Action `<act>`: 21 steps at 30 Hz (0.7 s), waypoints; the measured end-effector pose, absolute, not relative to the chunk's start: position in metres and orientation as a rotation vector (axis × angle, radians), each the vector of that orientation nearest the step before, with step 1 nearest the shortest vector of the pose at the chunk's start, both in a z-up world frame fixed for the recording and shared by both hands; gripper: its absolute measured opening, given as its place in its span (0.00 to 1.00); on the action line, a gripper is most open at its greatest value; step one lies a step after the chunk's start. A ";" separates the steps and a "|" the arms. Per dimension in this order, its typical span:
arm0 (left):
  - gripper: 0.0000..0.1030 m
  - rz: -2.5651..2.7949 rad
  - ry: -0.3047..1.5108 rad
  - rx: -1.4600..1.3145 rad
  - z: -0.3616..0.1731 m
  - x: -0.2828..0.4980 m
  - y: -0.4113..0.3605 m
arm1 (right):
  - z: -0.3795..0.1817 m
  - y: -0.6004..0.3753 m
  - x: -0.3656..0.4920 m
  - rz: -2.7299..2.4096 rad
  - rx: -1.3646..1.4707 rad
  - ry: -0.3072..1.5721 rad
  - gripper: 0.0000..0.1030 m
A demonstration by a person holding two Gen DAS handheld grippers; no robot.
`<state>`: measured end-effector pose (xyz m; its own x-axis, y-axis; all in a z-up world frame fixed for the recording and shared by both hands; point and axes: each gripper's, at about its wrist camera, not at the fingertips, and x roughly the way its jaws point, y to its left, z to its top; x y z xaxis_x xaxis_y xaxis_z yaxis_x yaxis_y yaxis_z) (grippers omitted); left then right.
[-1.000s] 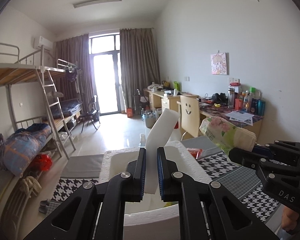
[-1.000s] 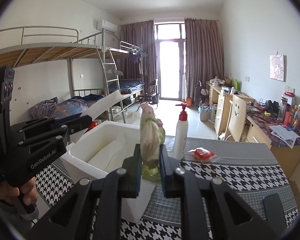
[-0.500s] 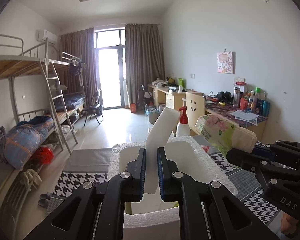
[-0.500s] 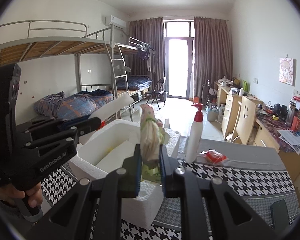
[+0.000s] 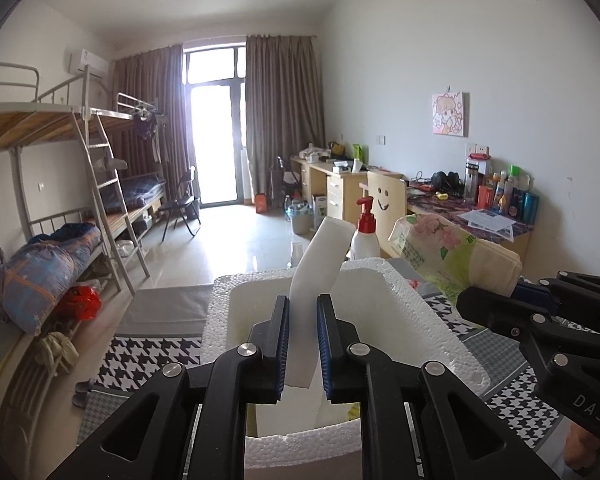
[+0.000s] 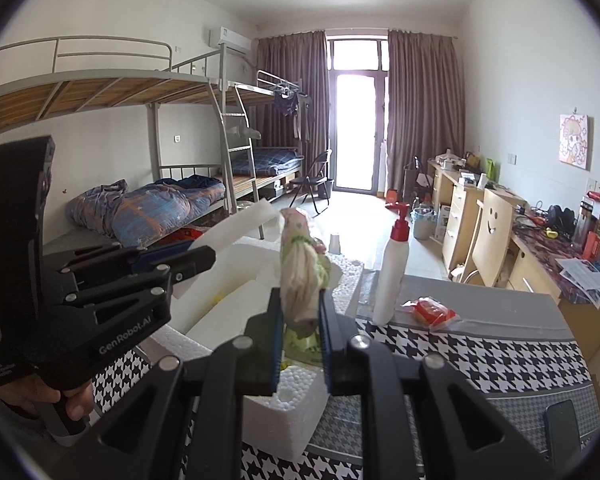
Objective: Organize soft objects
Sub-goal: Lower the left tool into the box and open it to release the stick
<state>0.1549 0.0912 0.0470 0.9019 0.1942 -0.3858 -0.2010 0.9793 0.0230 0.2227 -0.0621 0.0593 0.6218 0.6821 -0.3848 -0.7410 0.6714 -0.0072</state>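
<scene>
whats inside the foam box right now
Inside the foam box lie a white foam sheet and something yellow. The left gripper and its white sponge hide much of the floor.

White pump bottle (image 6: pixel 392 276) with red top upright on houndstooth tablecloth (image 6: pixel 480 356). Red packet (image 6: pixel 430 311) lying just beside it. Dark phone (image 6: pixel 562 434) flat near right table edge.

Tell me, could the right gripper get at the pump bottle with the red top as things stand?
Probably not yet. The right gripper is shut on the tissue pack, so its fingers are occupied. The pump bottle stands unobstructed on the table beside the foam box; the pack would have to go first.
</scene>
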 end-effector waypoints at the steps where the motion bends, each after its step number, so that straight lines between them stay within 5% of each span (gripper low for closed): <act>1: 0.14 0.202 0.401 -0.017 0.046 0.156 0.091 | 0.059 -0.061 0.223 0.821 -0.172 0.369 0.19; 15: 0.26 0.202 0.443 0.004 0.038 0.164 0.090 | 0.057 -0.061 0.226 0.797 -0.165 0.382 0.19; 19: 0.80 0.214 0.420 -0.010 0.041 0.158 0.093 | 0.057 -0.061 0.226 0.791 -0.163 0.383 0.19; 21: 0.84 0.231 0.399 -0.017 0.043 0.154 0.096 | 0.057 -0.061 0.226 0.789 -0.167 0.381 0.19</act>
